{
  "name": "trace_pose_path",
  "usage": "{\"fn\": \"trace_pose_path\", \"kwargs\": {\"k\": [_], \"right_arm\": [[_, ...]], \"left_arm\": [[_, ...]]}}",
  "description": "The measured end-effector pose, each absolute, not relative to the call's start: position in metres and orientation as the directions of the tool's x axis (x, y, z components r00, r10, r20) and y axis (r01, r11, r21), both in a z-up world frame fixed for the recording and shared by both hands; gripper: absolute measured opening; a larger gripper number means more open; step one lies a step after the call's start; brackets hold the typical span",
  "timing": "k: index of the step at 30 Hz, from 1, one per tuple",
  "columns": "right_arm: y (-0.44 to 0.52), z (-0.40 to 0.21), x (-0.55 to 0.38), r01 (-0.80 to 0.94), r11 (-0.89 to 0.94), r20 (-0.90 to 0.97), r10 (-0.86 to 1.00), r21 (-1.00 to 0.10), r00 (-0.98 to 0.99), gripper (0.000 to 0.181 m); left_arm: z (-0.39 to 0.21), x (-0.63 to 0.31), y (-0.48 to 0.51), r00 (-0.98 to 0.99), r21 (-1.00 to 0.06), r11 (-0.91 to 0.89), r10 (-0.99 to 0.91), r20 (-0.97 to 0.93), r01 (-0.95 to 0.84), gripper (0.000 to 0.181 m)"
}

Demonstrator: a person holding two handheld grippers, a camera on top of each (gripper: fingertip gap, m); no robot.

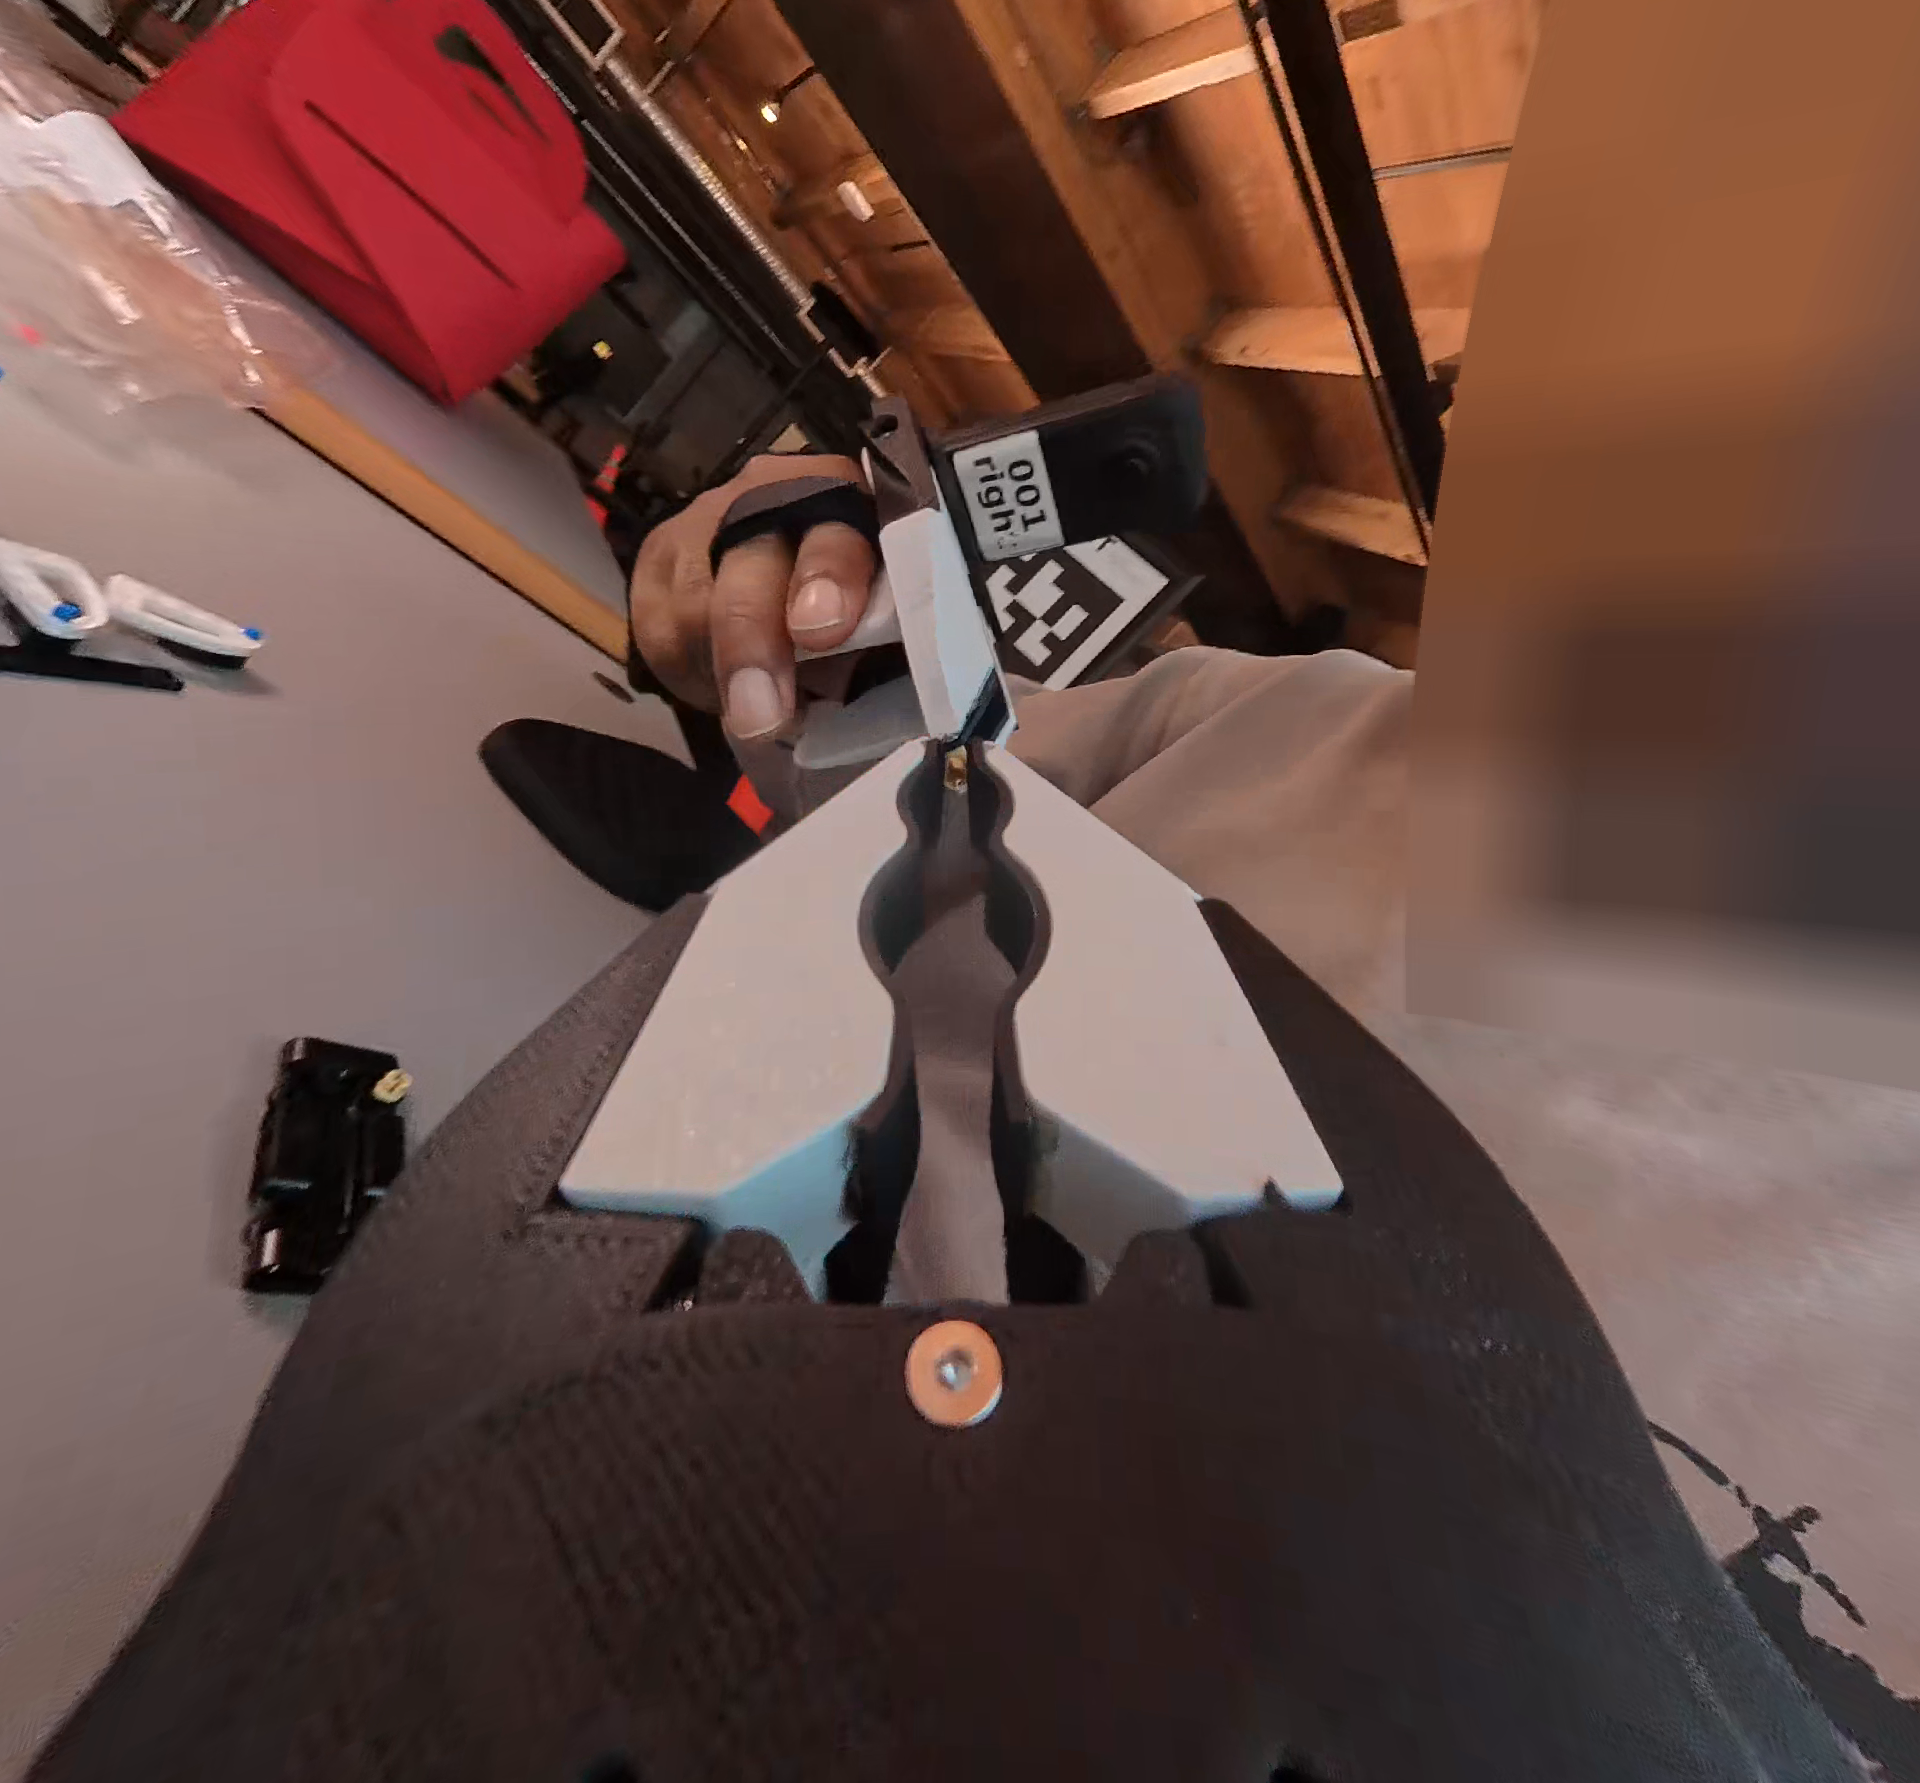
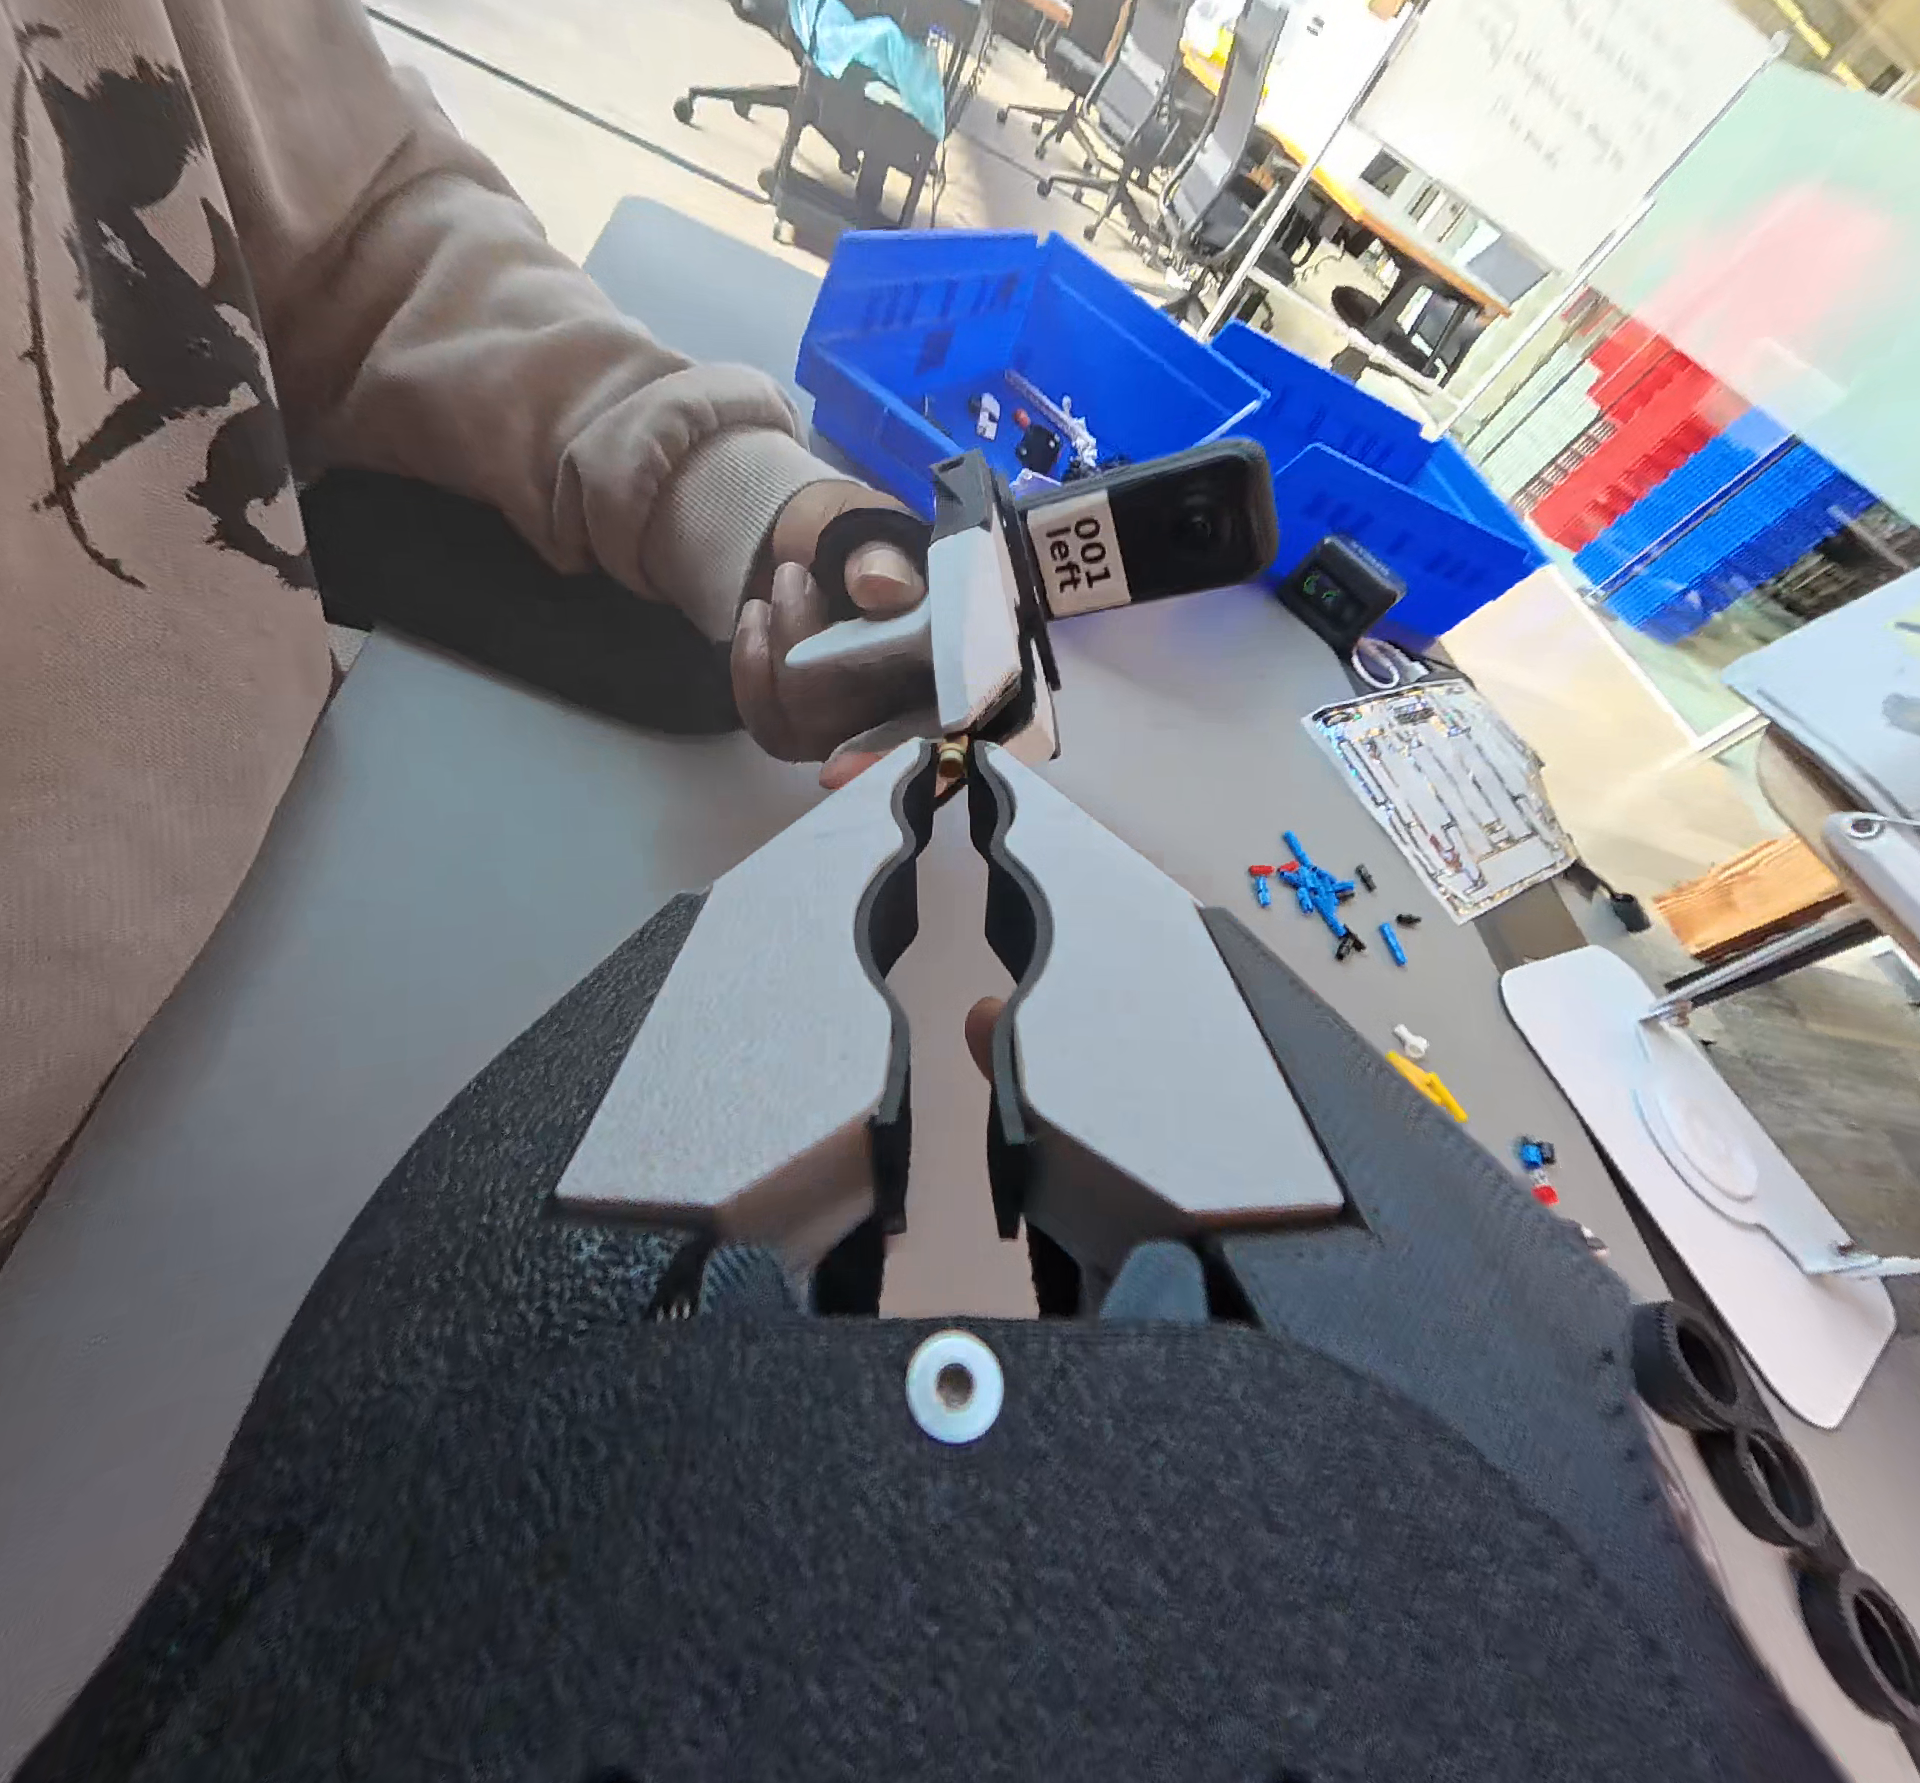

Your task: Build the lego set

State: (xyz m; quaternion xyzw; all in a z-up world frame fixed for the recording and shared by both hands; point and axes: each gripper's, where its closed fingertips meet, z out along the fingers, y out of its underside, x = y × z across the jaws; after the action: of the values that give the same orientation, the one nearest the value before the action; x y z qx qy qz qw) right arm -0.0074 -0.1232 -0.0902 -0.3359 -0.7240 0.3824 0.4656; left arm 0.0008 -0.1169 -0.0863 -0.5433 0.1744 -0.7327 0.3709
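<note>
My two grippers meet tip to tip above the grey table [image 2: 436, 902]. In the left wrist view, my left gripper [image 1: 954, 769] is nearly shut, with a small tan lego piece [image 1: 954, 777] between its tips. The right gripper's grey fingers [image 1: 951, 653] come down onto that spot from above, held by a hand. In the right wrist view, my right gripper [image 2: 951, 759] is nearly shut on the same tan piece [image 2: 950, 754]. The left gripper's fingers [image 2: 977, 653] press against it from the far side. Most of the piece is hidden.
A black lego assembly [image 1: 322, 1172] and white parts with blue pins [image 1: 135, 611] lie on the table to the left. Blue bins [image 2: 1039, 362], an instruction sheet [image 2: 1439, 788], loose blue, red and black pins [image 2: 1325, 886], a yellow piece [image 2: 1429, 1089] and black tyres [image 2: 1766, 1484] lie to the right. The tips of both grippers are at nearly the same place.
</note>
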Motion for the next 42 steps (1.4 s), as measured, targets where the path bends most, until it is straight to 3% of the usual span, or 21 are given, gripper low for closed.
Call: {"fn": "trace_pose_path", "kwargs": {"k": [6, 9, 10, 12, 14, 18, 27, 42], "right_arm": [[-0.128, -0.081, -0.006, 0.1, 0.495, 0.44, 0.835, -0.863, -0.33, 0.002], [-0.117, -0.092, -0.007, 0.222, 0.446, 0.363, 0.87, -0.867, -0.334, 0.002], [-0.112, -0.104, -0.006, 0.315, 0.411, 0.296, 0.887, -0.856, -0.354, 0.002], [-0.096, -0.14, -0.001, 0.54, 0.359, 0.188, 0.919, -0.761, -0.347, 0.002], [-0.089, -0.174, 0.004, 0.668, 0.34, 0.12, 0.928, -0.662, -0.354, 0.002], [-0.093, -0.216, 0.004, 0.799, 0.302, 0.01, 0.937, -0.521, -0.348, 0.003], [-0.095, -0.233, -0.004, 0.862, 0.286, -0.044, 0.942, -0.419, -0.334, 0.002], [-0.096, -0.231, -0.01, 0.884, 0.271, -0.076, 0.944, -0.382, -0.322, 0.002]], "left_arm": [[-0.077, 0.002, -0.122, -0.205, -0.637, -0.673, -0.731, 0.651, 0.377, 0.001], [-0.092, -0.001, -0.108, -0.002, -0.719, -0.602, -0.767, 0.641, 0.347, 0.008], [-0.106, -0.004, -0.1, 0.158, -0.803, -0.53, -0.799, 0.58, 0.271, 0.015], [-0.154, -0.018, -0.083, 0.497, -0.923, -0.379, -0.815, 0.297, -0.07, 0.022], [-0.194, -0.029, -0.08, 0.586, -0.869, -0.334, -0.808, 0.064, -0.365, 0.027], [-0.227, -0.021, -0.087, 0.562, -0.773, -0.344, -0.827, -0.02, -0.533, 0.032], [-0.241, -0.01, -0.088, 0.545, -0.736, -0.328, -0.836, -0.067, -0.593, 0.026], [-0.241, -0.009, -0.086, 0.555, -0.734, -0.326, -0.828, -0.082, -0.595, 0.021]]}}
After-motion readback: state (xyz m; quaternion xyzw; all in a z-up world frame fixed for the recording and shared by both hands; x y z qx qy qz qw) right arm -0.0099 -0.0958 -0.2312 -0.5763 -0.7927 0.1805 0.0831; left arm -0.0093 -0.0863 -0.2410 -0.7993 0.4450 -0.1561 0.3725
